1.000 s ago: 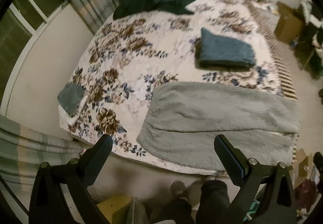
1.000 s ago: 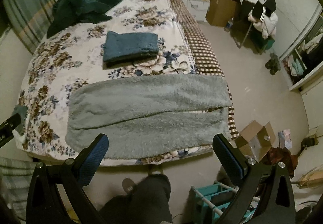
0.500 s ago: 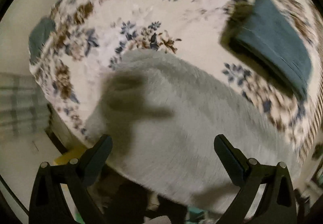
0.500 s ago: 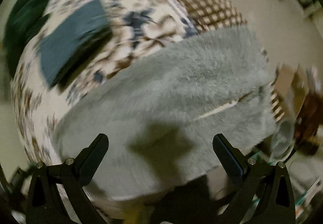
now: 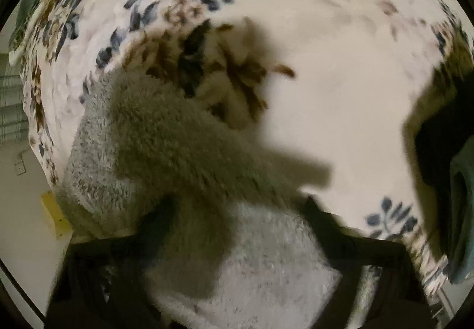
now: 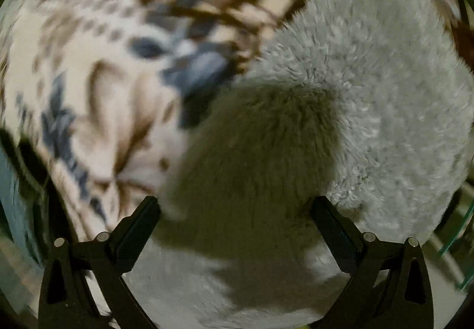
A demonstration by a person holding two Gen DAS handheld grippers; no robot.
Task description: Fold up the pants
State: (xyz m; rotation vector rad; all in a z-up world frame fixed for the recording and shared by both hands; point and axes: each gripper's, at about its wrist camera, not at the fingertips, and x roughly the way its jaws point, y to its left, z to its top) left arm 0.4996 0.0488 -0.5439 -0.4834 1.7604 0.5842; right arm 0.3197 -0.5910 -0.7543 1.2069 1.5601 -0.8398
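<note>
The grey fleece pants [image 6: 370,98] are spread at the bed [image 5: 340,92] edge. The right hand-held gripper [image 6: 237,207] is held wide apart above them, grasping nothing. The left hand-held gripper [image 5: 237,207] has just been closing around the fleece; its blurred grip cannot be told.

Both wrist cameras look steeply down, close over the bed [image 5: 340,62]; they share the fleece pants [image 5: 251,263] at 6 o'clock.
</note>
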